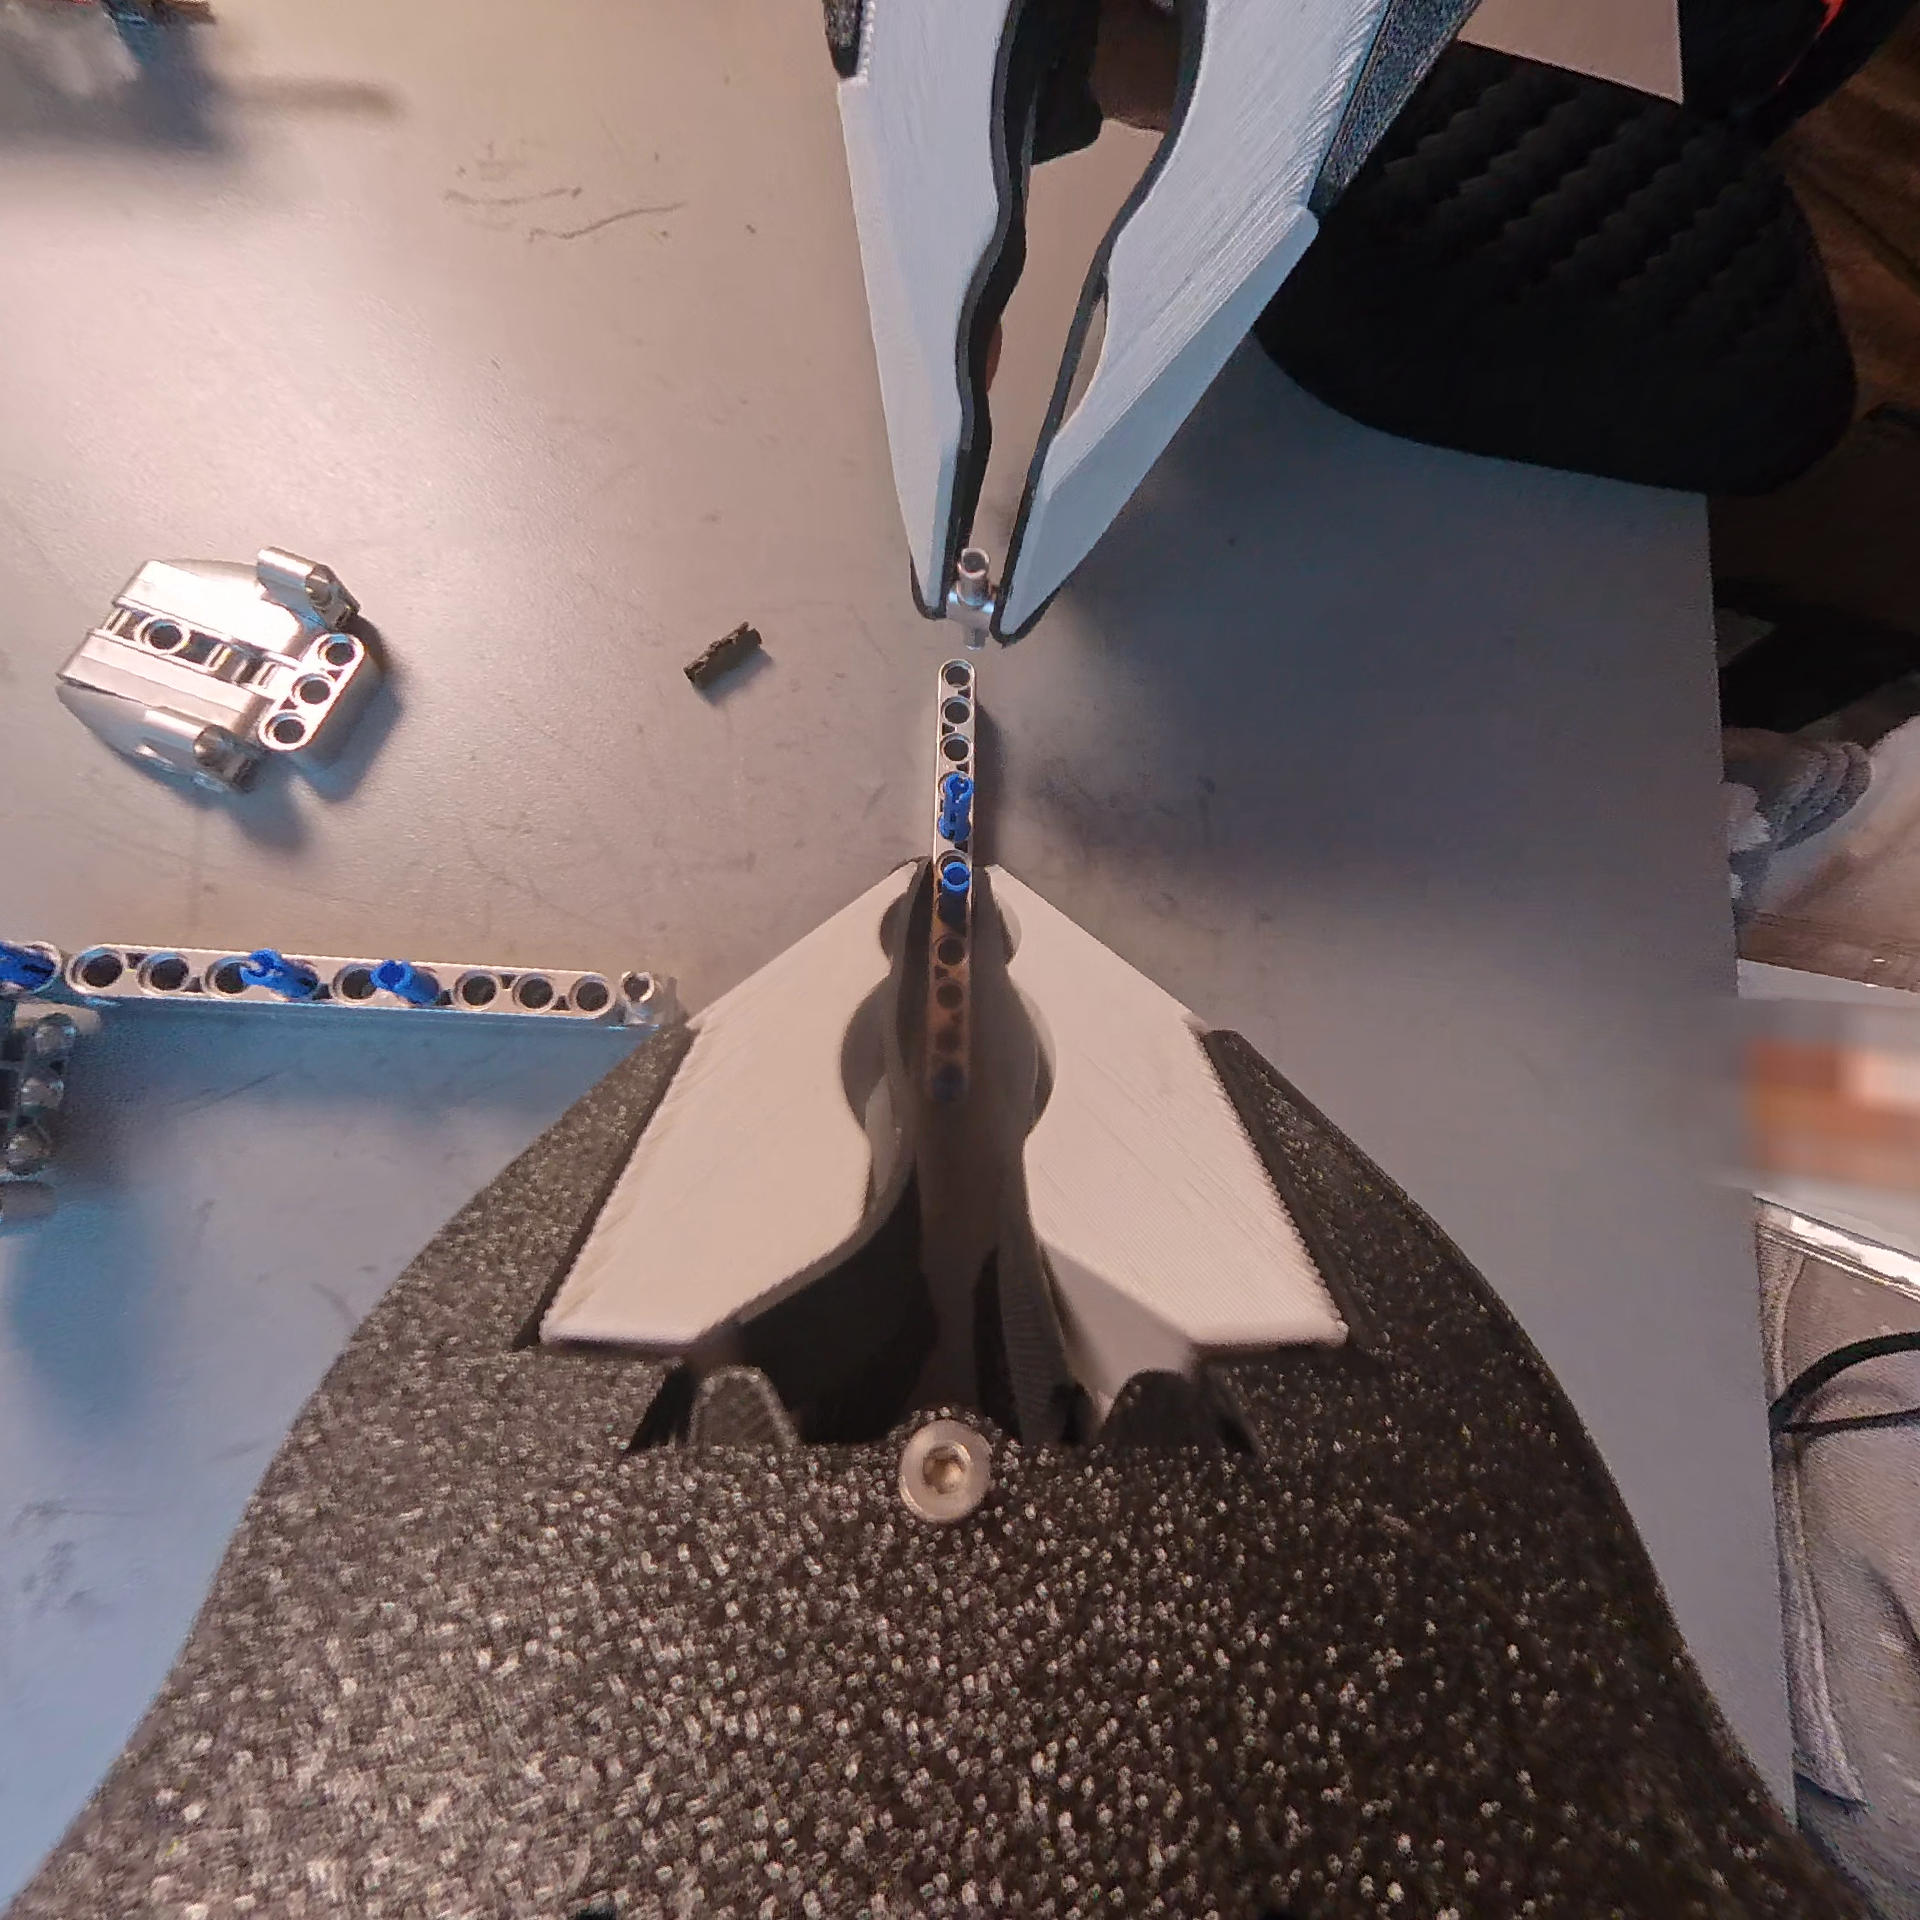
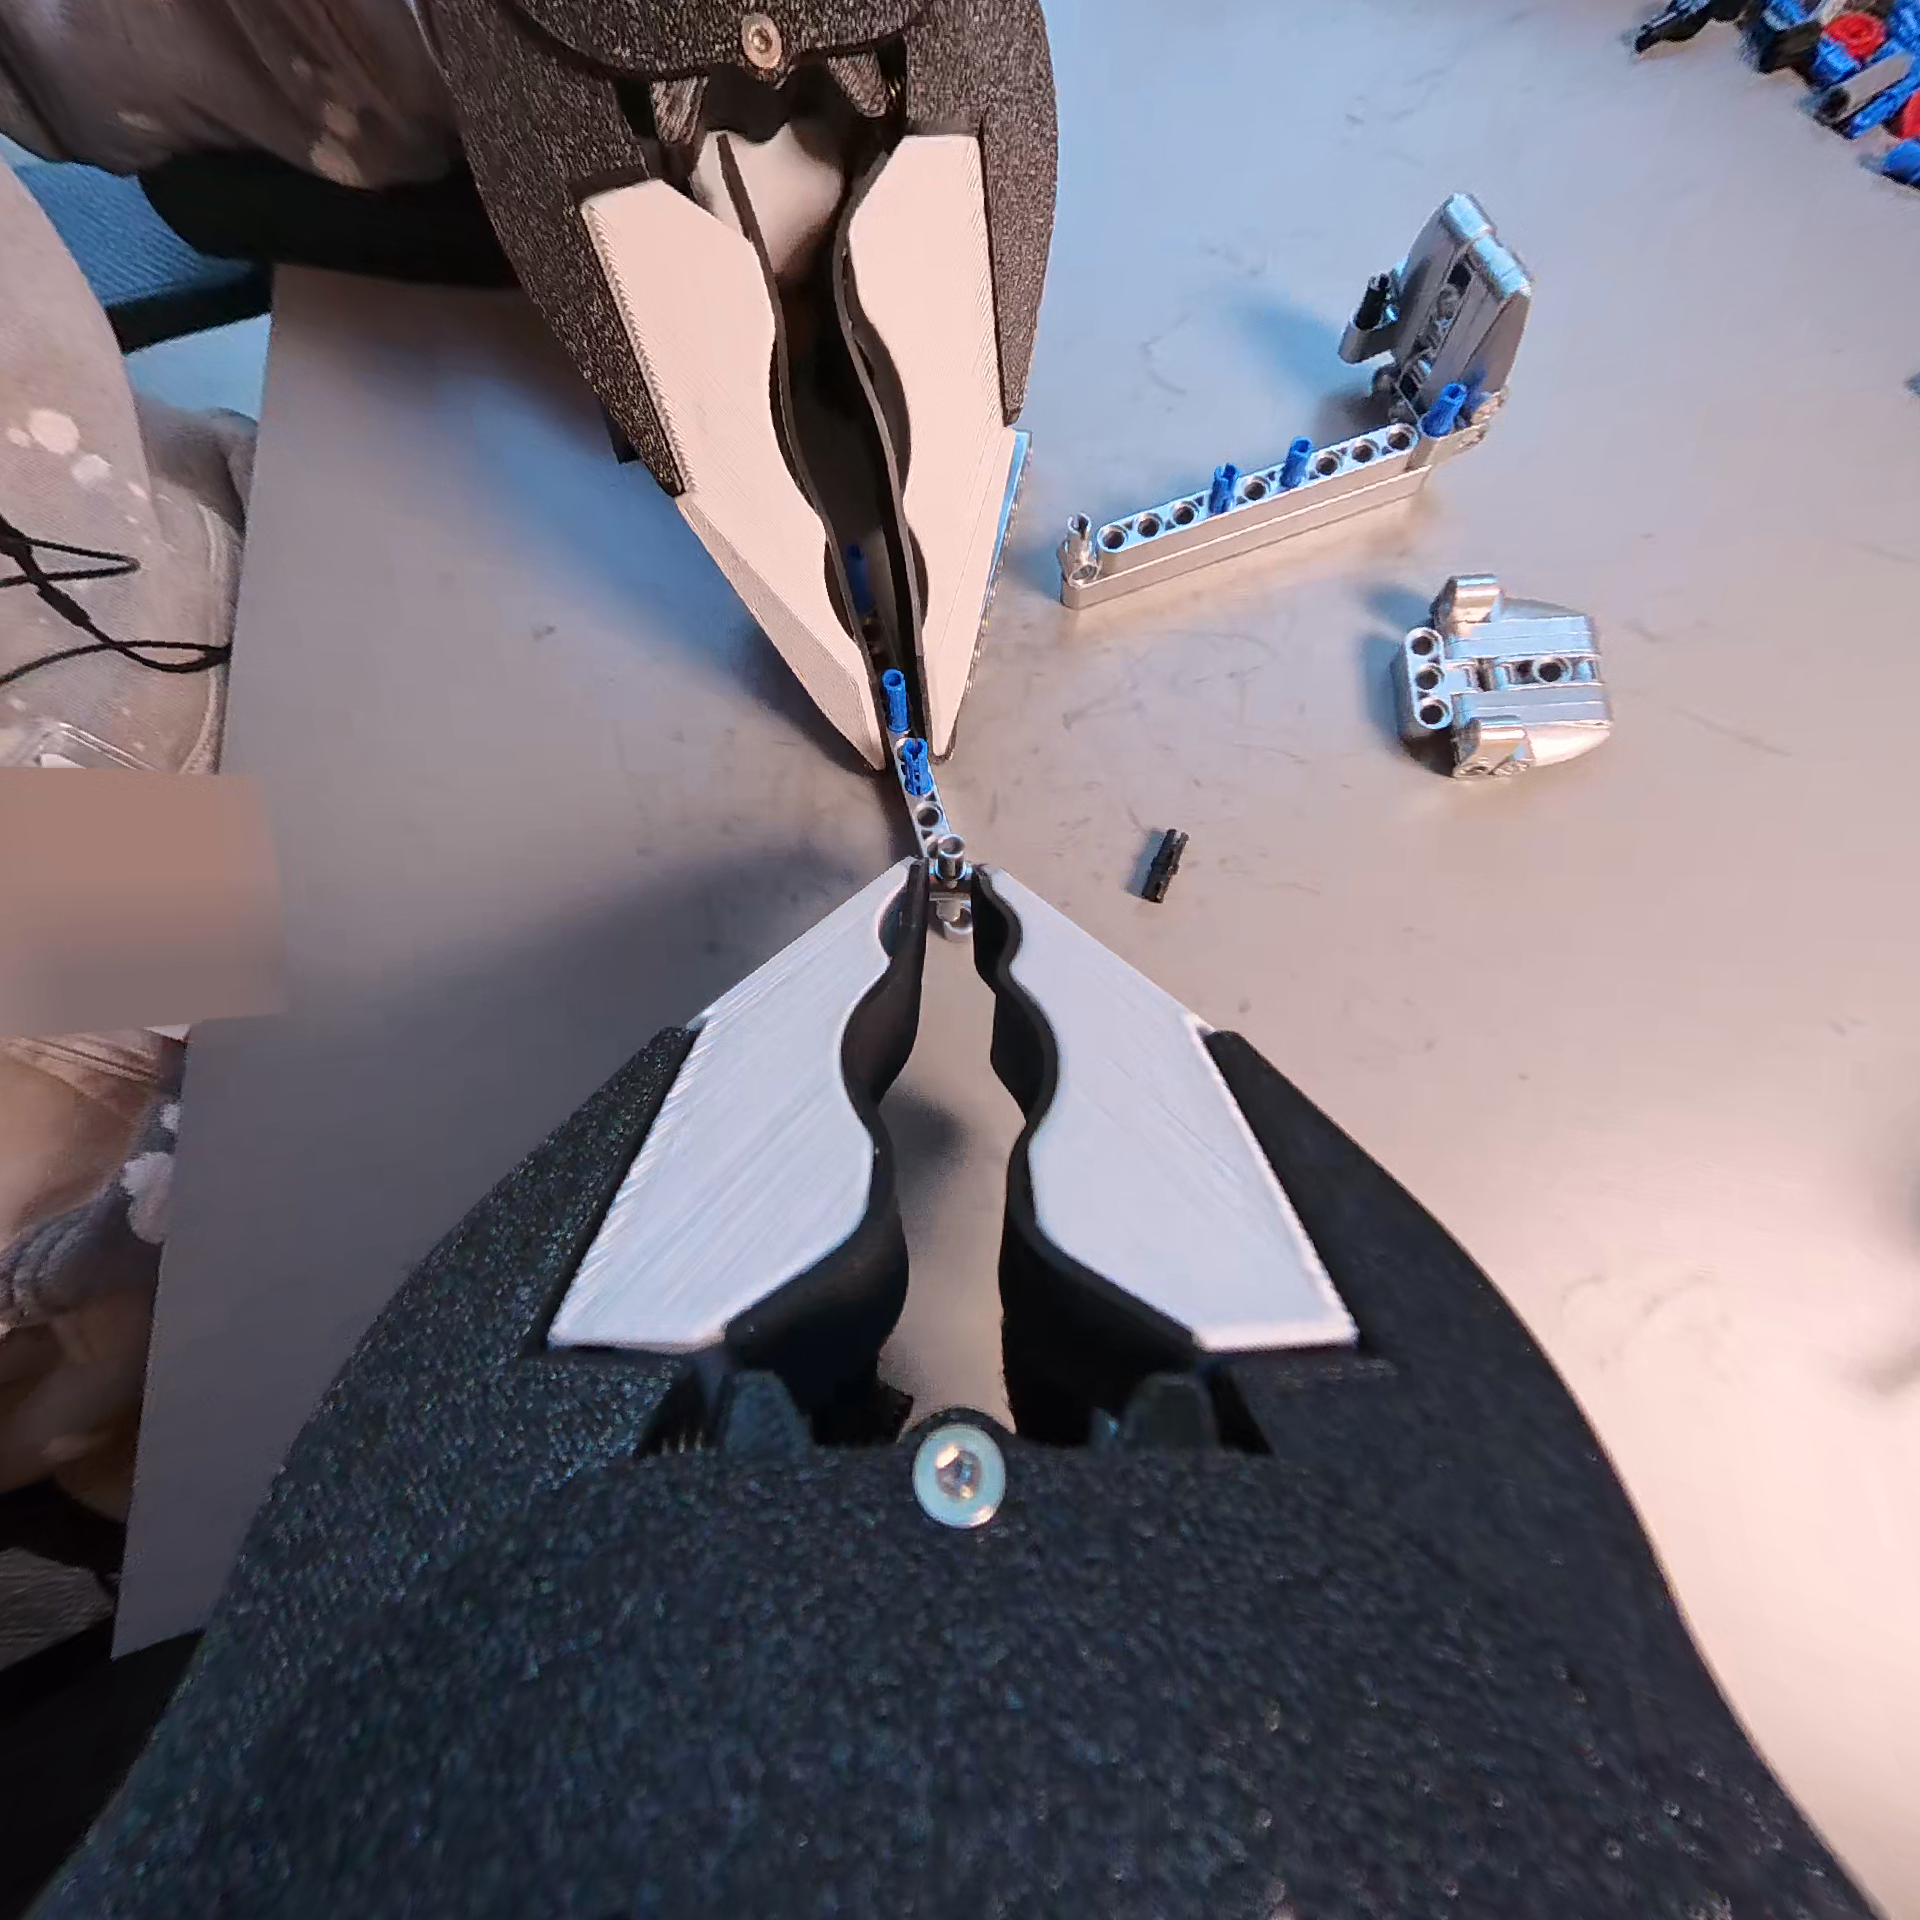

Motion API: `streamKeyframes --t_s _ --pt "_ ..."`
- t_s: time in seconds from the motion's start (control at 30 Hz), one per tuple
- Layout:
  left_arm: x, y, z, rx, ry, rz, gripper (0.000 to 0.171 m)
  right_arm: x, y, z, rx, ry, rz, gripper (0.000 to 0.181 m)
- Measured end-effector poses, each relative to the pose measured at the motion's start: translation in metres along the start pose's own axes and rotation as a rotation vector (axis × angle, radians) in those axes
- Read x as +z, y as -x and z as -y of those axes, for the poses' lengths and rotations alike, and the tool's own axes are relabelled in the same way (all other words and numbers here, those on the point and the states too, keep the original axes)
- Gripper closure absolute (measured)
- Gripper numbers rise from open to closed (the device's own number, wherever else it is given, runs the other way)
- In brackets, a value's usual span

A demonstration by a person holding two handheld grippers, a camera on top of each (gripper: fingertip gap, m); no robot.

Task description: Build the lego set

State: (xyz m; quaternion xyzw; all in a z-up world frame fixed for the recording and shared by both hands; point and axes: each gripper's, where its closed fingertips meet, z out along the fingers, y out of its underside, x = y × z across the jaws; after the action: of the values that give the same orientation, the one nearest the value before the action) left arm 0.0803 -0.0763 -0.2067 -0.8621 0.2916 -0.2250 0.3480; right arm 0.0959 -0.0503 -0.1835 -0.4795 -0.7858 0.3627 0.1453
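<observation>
My left gripper [image 1: 954,868] is shut on a long grey holed beam [image 1: 956,727] with blue pins [image 1: 954,808] in it; the beam sticks forward past the tips. My right gripper [image 2: 943,873] is shut on a small grey connector piece [image 2: 948,871]. In the left wrist view the right gripper [image 1: 974,613] comes down from above, its connector [image 1: 974,592] just beyond the beam's free end, a small gap between them. In the right wrist view the left gripper [image 2: 912,746] faces mine, and its beam [image 2: 928,810] reaches my connector.
A grey table [image 1: 520,416] carries a small black pin [image 1: 725,652], a silver panel piece [image 1: 218,670], and a long grey beam assembly with blue pins [image 1: 343,982]. Loose blue, red and black parts [image 2: 1829,62] lie far off. The table edge [image 1: 1714,727] and a person's clothing are at the right. The grippers' ends are close to 5 centimeters from one another.
</observation>
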Motion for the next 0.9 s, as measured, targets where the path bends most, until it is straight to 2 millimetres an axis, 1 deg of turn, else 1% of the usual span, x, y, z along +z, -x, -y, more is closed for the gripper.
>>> streamKeyframes --t_s 0.13,0.2,0.37,0.57,0.9 --pt "-0.004 -0.002 0.006 -0.004 -0.039 -0.024 0.167 0.002 -0.001 0.007 0.001 -0.055 0.022 0.175" --pt "-0.006 0.0 0.006 -0.019 -0.041 -0.026 0.167 0.003 -0.002 0.005 0.007 -0.056 0.032 0.175" --pt "-0.002 0.003 -0.001 0.0 0.0 -0.002 0.167 0.006 -0.003 -0.006 -0.008 -0.023 0.035 0.175" --pt "-0.002 0.003 -0.002 0.005 0.0 -0.001 0.167 0.008 -0.002 -0.001 -0.013 -0.057 0.041 0.175" --pt "-0.002 0.003 -0.002 0.001 0.0 -0.003 0.167 0.008 -0.003 -0.006 -0.049 -0.047 0.029 0.174"
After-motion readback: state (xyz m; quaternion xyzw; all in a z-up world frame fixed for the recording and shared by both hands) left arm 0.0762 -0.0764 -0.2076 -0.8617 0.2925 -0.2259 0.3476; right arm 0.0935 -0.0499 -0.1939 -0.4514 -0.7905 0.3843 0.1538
